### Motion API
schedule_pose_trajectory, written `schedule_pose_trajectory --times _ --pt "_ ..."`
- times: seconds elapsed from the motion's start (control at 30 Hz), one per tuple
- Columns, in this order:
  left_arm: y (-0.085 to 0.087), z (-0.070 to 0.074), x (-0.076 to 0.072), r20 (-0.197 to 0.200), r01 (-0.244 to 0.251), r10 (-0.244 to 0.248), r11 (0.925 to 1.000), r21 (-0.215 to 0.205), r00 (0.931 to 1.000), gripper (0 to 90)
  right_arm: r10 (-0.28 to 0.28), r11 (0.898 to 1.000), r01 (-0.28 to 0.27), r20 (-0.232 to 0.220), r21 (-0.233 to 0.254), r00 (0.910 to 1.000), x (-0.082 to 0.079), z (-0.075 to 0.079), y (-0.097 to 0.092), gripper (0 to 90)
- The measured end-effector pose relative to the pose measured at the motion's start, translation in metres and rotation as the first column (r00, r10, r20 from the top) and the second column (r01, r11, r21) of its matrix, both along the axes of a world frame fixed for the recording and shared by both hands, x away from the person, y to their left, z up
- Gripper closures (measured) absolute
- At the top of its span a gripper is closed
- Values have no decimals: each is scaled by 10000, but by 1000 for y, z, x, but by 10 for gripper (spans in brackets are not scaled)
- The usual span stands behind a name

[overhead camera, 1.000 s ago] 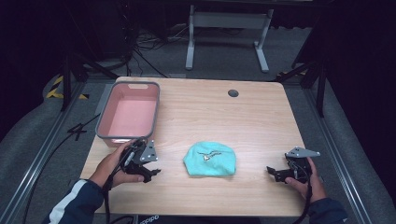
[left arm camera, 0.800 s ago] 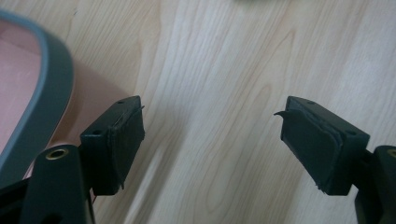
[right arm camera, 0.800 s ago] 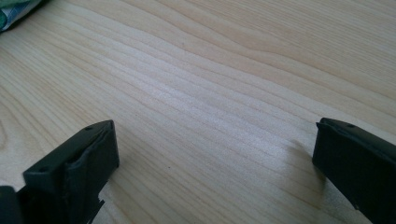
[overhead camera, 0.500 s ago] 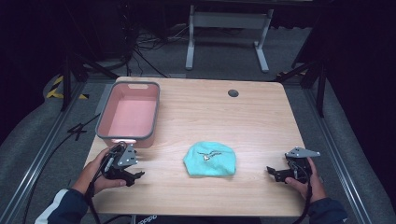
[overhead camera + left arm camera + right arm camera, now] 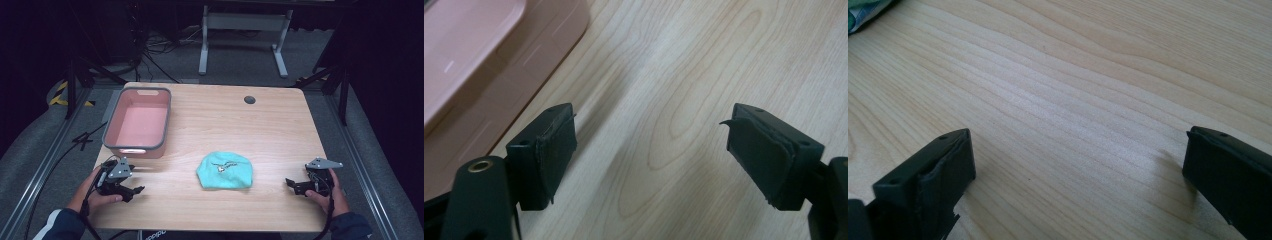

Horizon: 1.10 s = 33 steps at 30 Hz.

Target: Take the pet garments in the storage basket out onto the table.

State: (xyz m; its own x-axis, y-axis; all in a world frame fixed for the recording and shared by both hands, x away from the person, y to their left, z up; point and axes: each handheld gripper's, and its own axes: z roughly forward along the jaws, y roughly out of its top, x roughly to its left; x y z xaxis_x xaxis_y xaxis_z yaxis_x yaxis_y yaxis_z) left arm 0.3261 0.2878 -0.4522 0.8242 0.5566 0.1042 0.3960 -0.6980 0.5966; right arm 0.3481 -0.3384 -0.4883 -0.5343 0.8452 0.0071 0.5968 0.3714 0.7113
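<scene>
Teal cloth (image 5: 224, 170): crumpled on the table (image 5: 280, 120), well apart from both jaw pairs, between them
Left gripper (image 5: 134, 190): jaws spread, nothing between, pink bin (image 5: 137, 121) beside
Right gripper (image 5: 292, 184): jaws spread over bare wood

No legible text anywhere. The teal cloth (image 5: 224, 170) on my bench (image 5: 260, 125) carries a small pale print at its middle, too small to read. White marks show at the near edge of the high view by the bench front, cut off and unreadable. Pink bin (image 5: 137, 122): no label I can read.
</scene>
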Motion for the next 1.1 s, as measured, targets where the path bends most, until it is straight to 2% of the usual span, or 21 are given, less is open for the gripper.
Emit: schedule_pose_trajectory --times 0.13,0.17,0.27,0.33,0.4,0.47,0.53,1.1 --pt "6 -3 -1 -155 -113 110 9997 -198 9998 198 14 10000 -14 10 -24 10000 0 0 0 7" --pt "10 -6 -2 -223 -182 173 9989 -423 9996 197 0 10000 0 -1 -15 10000 0 0 0 7" --pt "14 -9 -2 -249 -310 294 9973 -671 9993 193 -15 10000 15 -18 15 10000 -1 0 0 7" --pt "17 -14 -3 -437 -501 462 9945 -921 9980 193 -17 10000 17 -25 16 10000 -1 0 -1 7" --pt "19 -22 -4 -509 -624 584 9947 -812 9970 194 -17 10000 17 -24 16 10000 -1 0 -1 7" --pt "23 -26 -5 -568 -870 801 9875 -1316 9952 163 -19 10000 19 -24 14 10000 -1 0 -1 7" --pt "25 -30 -7 -356 -928 881 9821 -1641 9955 156 -18 10000 18 -26 13 10000 -1 0 -1 7" --pt "25 -30 -8 -360 -1000 953 9813 -1645 9948 145 -93 10000 93 -11 5 10000 -2 0 -1 7"
